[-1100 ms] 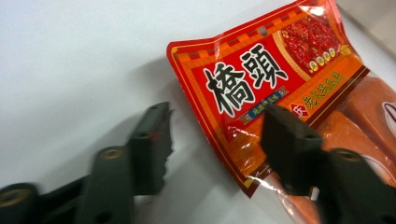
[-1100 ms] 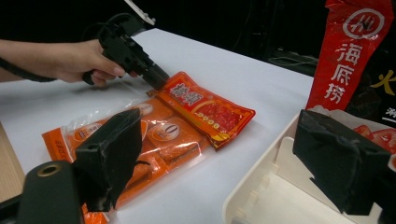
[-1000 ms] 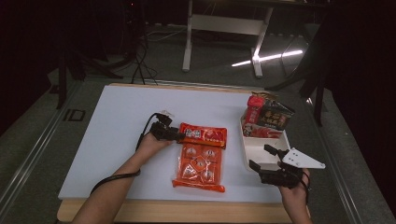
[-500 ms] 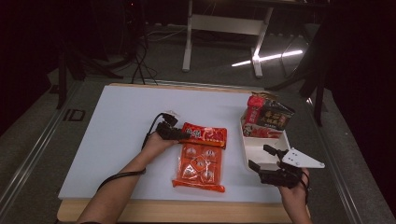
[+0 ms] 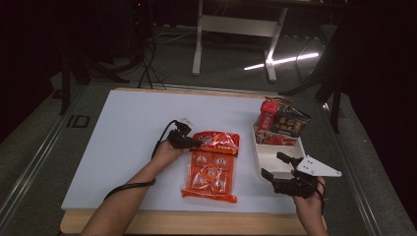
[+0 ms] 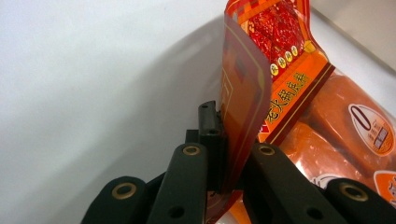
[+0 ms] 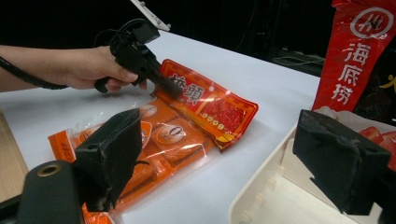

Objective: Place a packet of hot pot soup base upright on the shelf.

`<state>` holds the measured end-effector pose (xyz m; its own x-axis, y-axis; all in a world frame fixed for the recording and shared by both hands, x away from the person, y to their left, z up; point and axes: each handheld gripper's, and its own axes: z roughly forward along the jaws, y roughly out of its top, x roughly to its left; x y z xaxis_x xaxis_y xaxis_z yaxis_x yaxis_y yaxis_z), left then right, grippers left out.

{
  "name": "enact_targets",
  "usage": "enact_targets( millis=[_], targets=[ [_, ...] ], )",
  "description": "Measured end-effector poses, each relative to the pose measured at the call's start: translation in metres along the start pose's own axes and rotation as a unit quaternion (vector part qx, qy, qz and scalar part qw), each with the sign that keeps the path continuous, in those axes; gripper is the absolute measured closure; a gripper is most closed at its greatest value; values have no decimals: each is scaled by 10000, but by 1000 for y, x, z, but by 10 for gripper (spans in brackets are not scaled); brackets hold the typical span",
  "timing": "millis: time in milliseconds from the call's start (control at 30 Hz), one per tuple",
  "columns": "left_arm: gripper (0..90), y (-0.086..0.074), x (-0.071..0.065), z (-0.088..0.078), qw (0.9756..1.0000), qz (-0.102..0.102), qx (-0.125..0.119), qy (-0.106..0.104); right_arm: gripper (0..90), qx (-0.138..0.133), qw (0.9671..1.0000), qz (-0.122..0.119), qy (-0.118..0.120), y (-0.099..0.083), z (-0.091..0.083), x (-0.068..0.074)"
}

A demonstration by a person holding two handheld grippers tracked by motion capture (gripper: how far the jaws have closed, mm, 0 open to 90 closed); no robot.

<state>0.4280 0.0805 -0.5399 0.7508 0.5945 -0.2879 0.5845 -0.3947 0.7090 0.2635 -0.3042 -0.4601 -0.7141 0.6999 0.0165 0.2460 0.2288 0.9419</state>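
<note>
A red sauce packet (image 5: 216,141) lies on the white table, overlapping the far end of an orange multi-pack (image 5: 210,172). My left gripper (image 5: 194,143) is at the red packet's left edge. Its jaws have just been closing and now pinch that edge, which stands bent upward between the pads (image 6: 224,140). The red packet (image 6: 275,28) stretches away beyond the jaws, with the orange pack (image 6: 336,126) to its right. My right gripper (image 5: 272,164) stands open over the near end of a white tray (image 5: 268,162), nothing between its jaws (image 7: 219,154). It looks across at the left gripper (image 7: 163,86).
The tray's far end holds a tall red pouch (image 5: 267,115) and a dark packet (image 5: 290,123). The tray's near wall (image 7: 261,196) is close under the right jaw. The table's wooden front edge (image 5: 196,222) runs along the bottom. Cables trail from both grippers.
The left gripper's jaws have shut on the red packet's left edge. That hand shifted slightly toward the packet. The right hand has stayed put.
</note>
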Motion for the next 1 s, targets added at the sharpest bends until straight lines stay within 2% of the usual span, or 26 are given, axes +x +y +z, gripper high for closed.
enact_targets(
  millis=[200, 367, 533, 600, 733, 767, 800, 833, 867, 900, 933, 1000],
  targets=[
    [895, 1, -6, -16, 9998, 3, -189, -27, 159, 4, 10000, 1, -70, 1, -1, -1],
    [897, 4, -12, -31, 9995, 48, -314, -68, 159, 57, 10000, -51, 23, 3, 0, 1],
    [898, 7, -20, -43, 9989, 144, -427, -86, 159, -176, 9997, -151, 17, 7, -4, 2],
    [898, 9, -23, -47, 9987, 114, -487, -132, 154, -202, 9997, -128, 29, 9, -5, 2],
    [898, 12, -28, -53, 9982, 198, -544, -130, 143, -83, 10000, -43, -3, 12, -5, 1],
    [898, 14, -32, -56, 9981, 256, -550, -129, 136, -47, 10000, 34, 31, 12, -5, 1],
    [898, 15, -35, -60, 9978, 304, -580, -139, 133, -4, 9996, 250, 103, 13, -5, 2],
    [898, 16, -37, -62, 9975, 343, -600, -147, 126, -15, 9995, 286, 104, 14, -6, 2],
    [898, 16, -37, -62, 9975, 343, -600, -147, 119, -20, 9997, 242, 28, 15, -5, 4],
    [898, 17, -39, -64, 9972, 365, -630, -162, 119, -20, 9997, 242, 28, 15, -5, 4],
    [898, 17, -42, -68, 9967, 374, -693, -203, 111, 40, 9999, 114, 23, 18, -5, 6],
    [898, 17, -46, -71, 9962, 426, -734, -204, 111, 94, 9999, 102, 57, 21, -3, 8]
  ],
)
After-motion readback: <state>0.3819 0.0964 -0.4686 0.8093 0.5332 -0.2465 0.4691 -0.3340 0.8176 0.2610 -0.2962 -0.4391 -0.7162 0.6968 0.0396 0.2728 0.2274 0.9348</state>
